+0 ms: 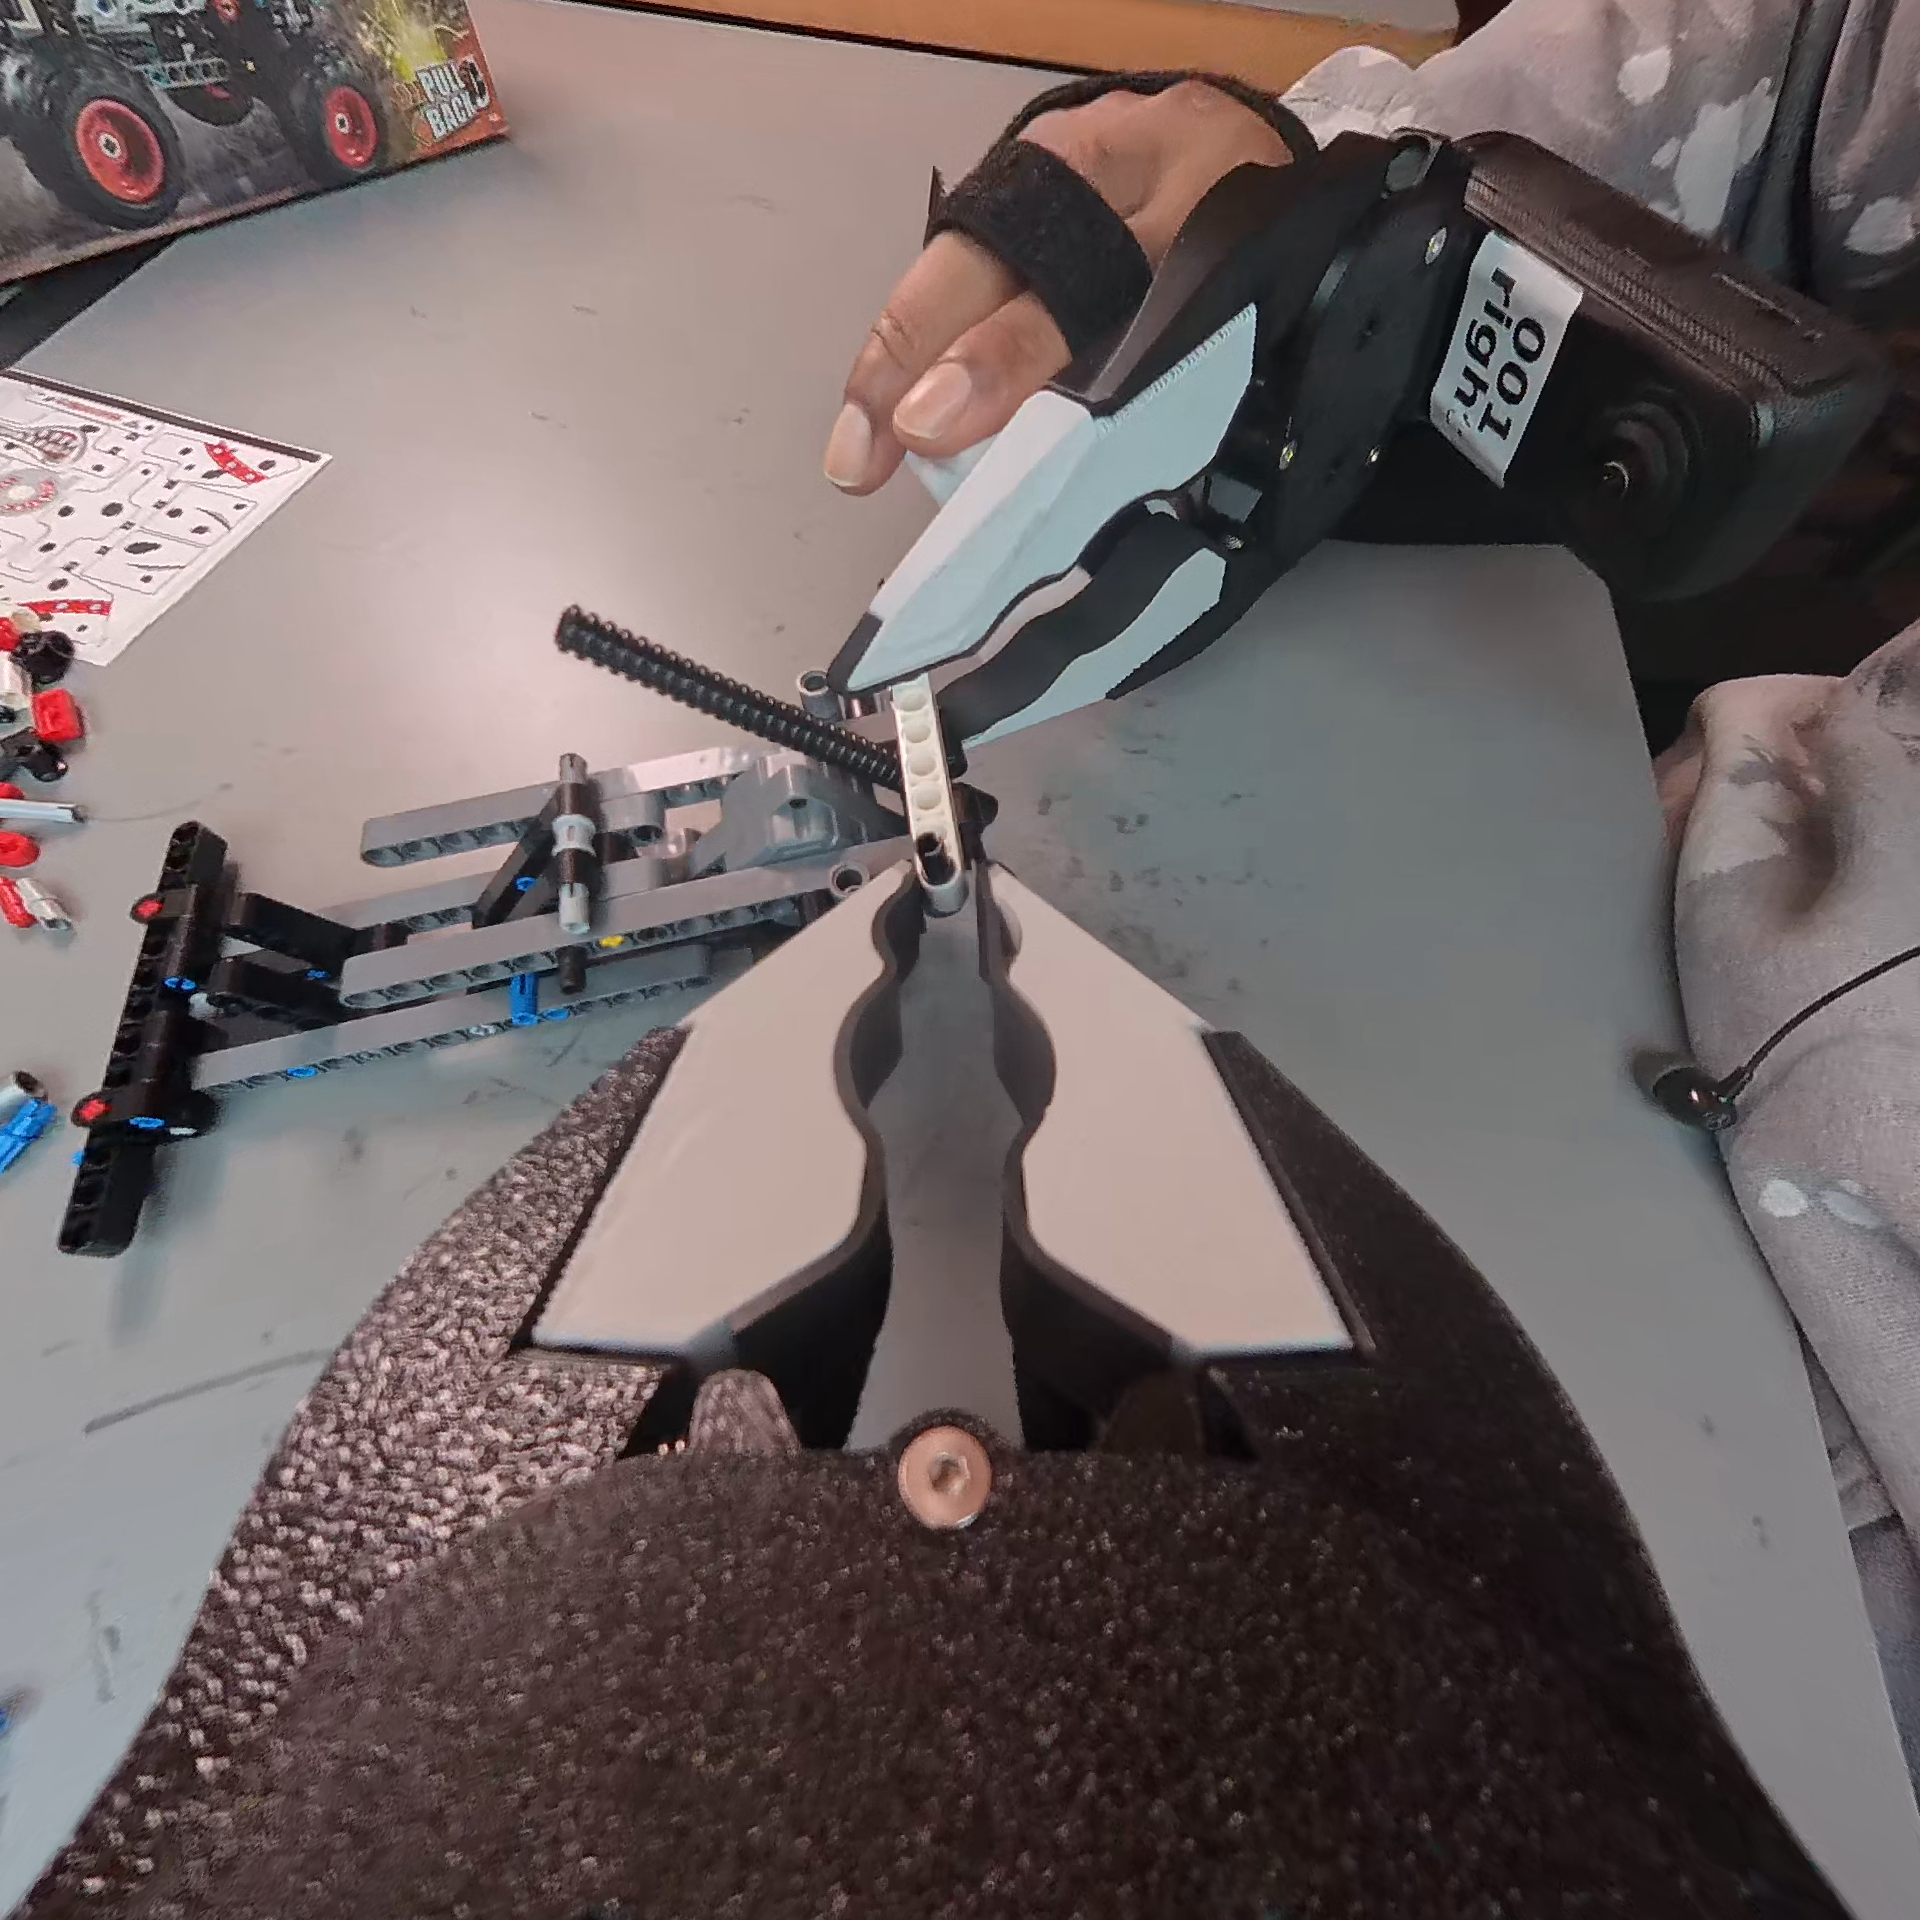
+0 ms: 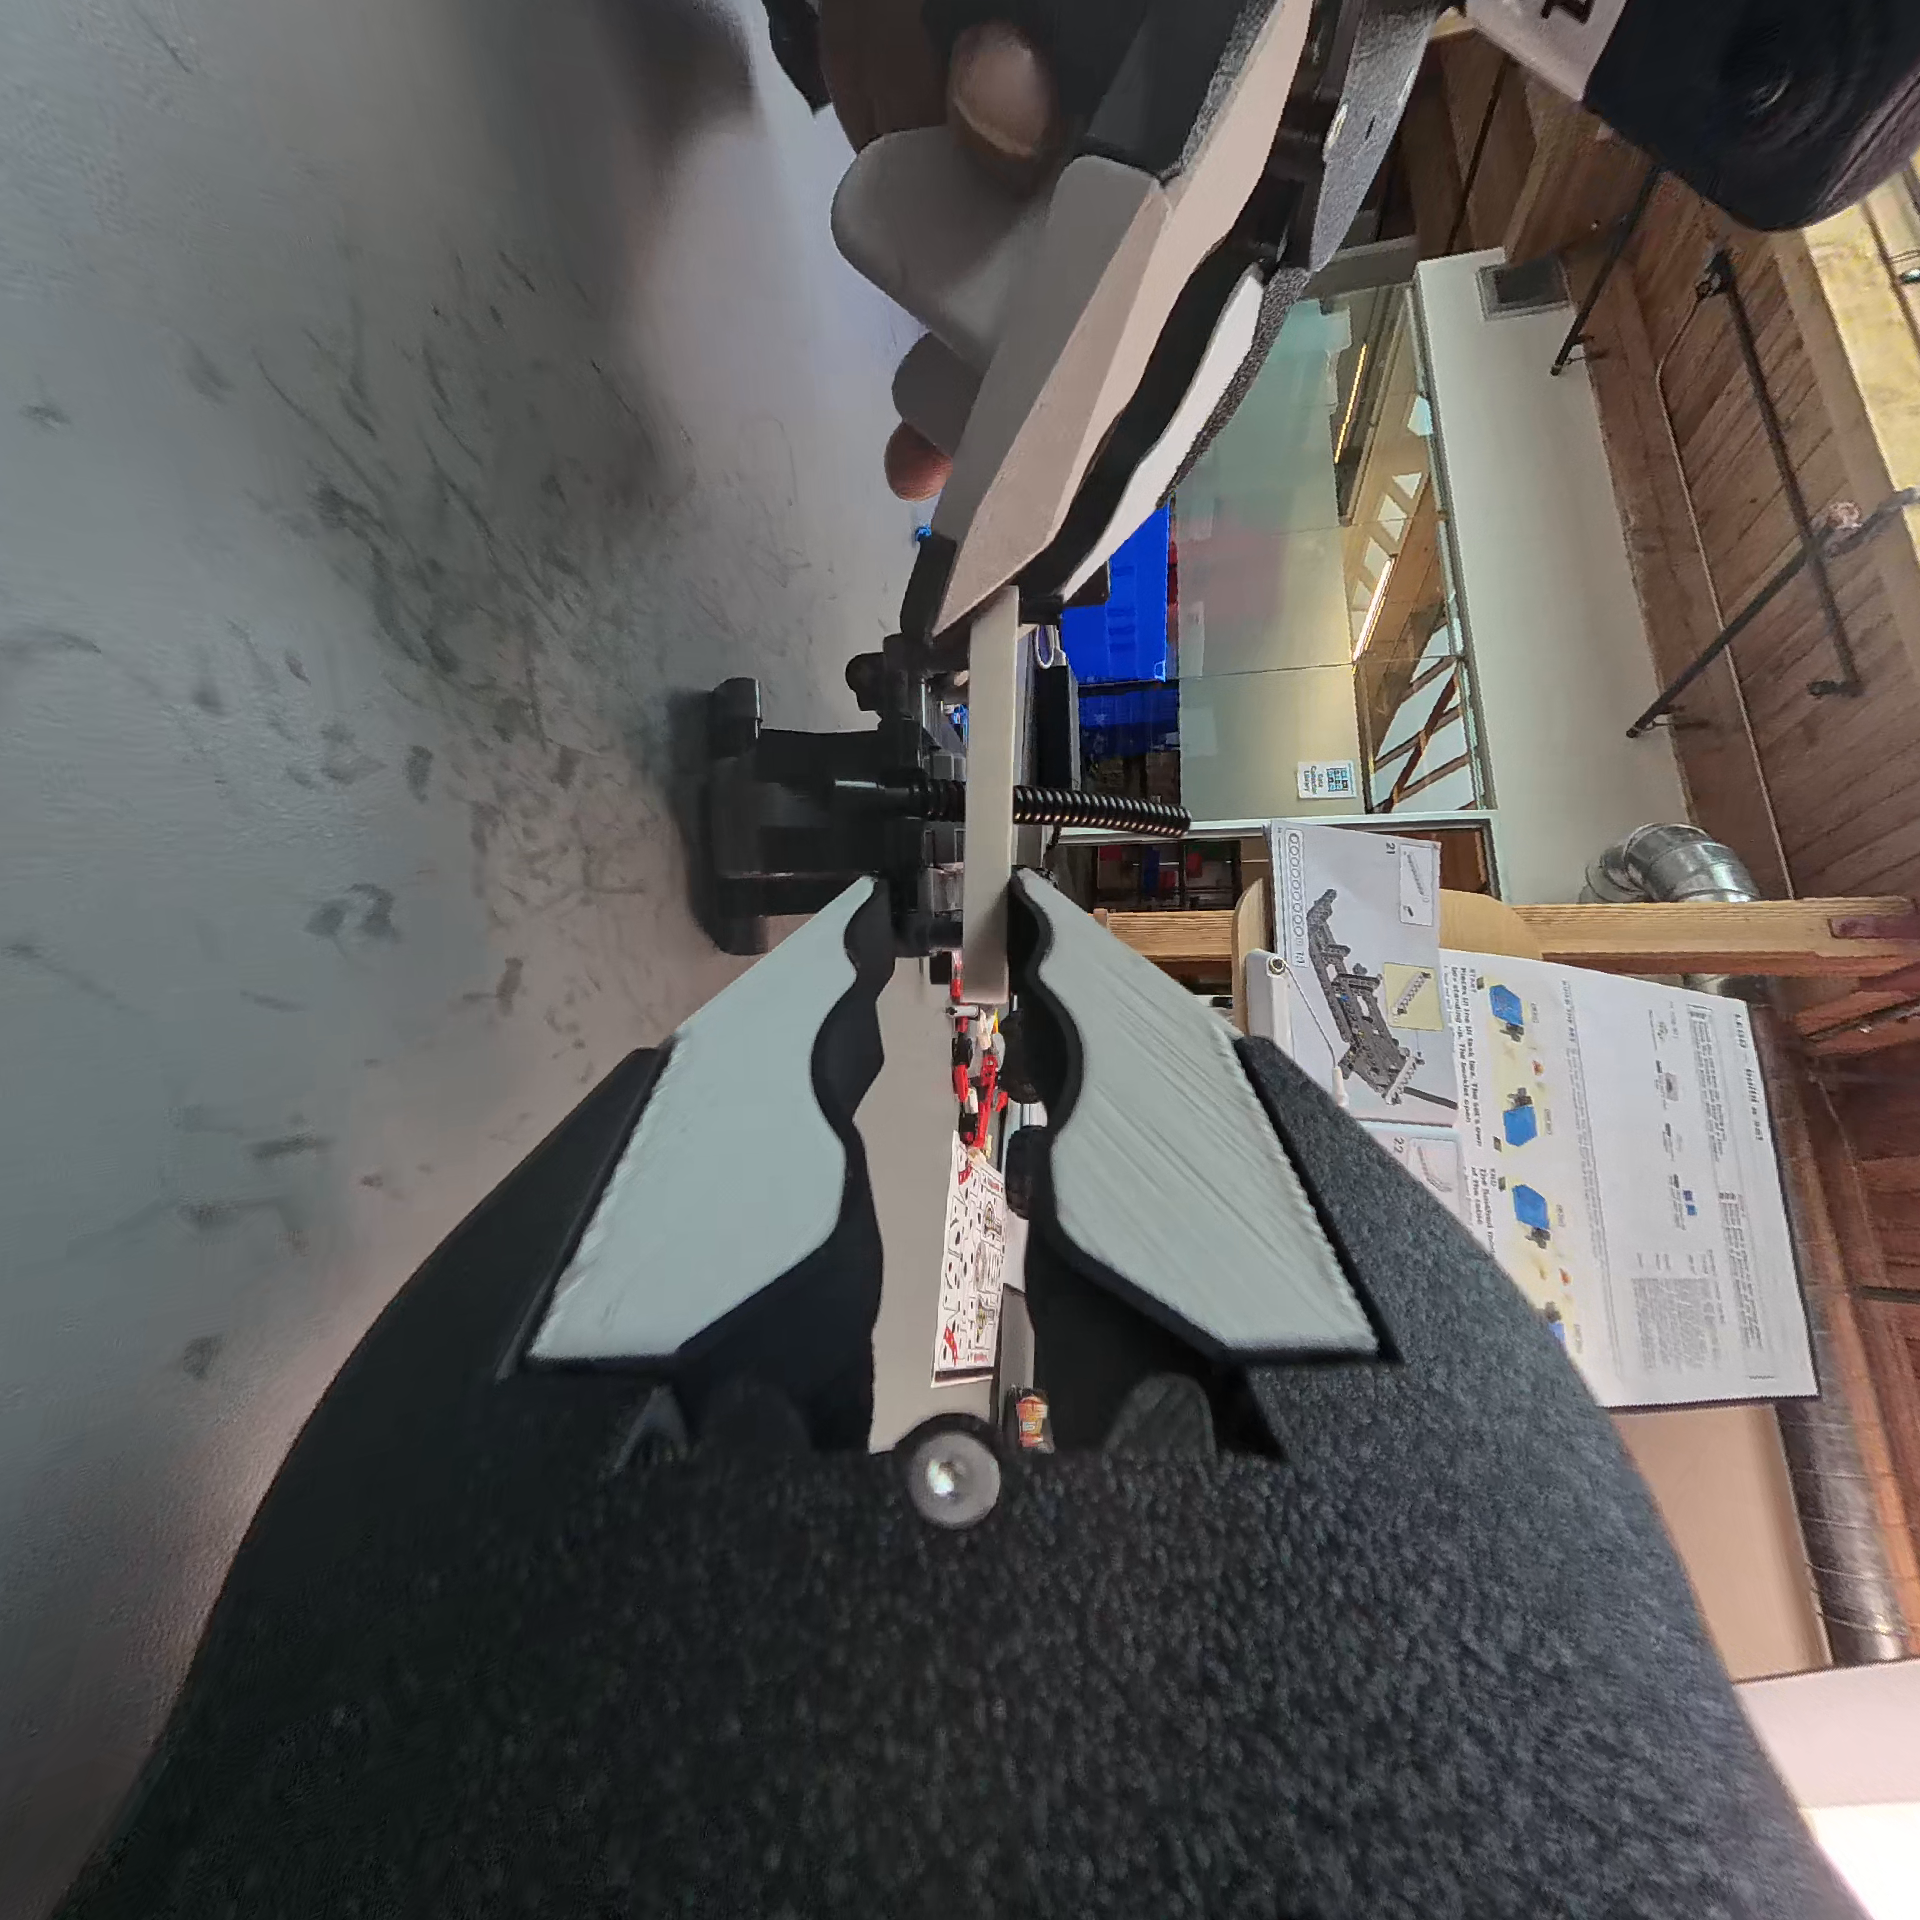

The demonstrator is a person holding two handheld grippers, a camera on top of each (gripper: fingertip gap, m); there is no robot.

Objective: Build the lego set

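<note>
Both wrist views. A white perforated beam (image 1: 933, 795), 1 long row of holes, stands nearly upright at the near end of the partly built grey-and-black chassis (image 1: 468, 914), which lies on the grey desk (image 1: 1351, 935) close to its right edge. The left tool (image 1: 945, 883) is closed on the beam's lower end; the right tool (image 1: 902, 681) is closed on its upper end, so the beam spans the 2 tips. In the right wrist view the same beam (image 2: 987, 790) appears edge-on between the right tool (image 2: 951, 914) and the left tool (image 2: 987, 603). A black ribbed hose (image 1: 717, 696) slants up from the chassis and passes just behind the beam.

Judged step: pinning the beam to the chassis end. To do it well, keep both grips firm, align the beam's holes with the connector pins before pressing, push squarely along the pin axis, and keep the hose clear of the joint; the light chassis could slide if pushed off-axis.

Writing: the set's box (image 1: 208, 104) at the far left corner, a sticker sheet (image 1: 125, 509) by the left edge, instruction pages (image 2: 1507, 1143) propped beyond the desk, and a label on the right tool all carry print, not reproduced here. Loose red, black and blue parts (image 1: 36, 727) lie along the left edge.
</note>
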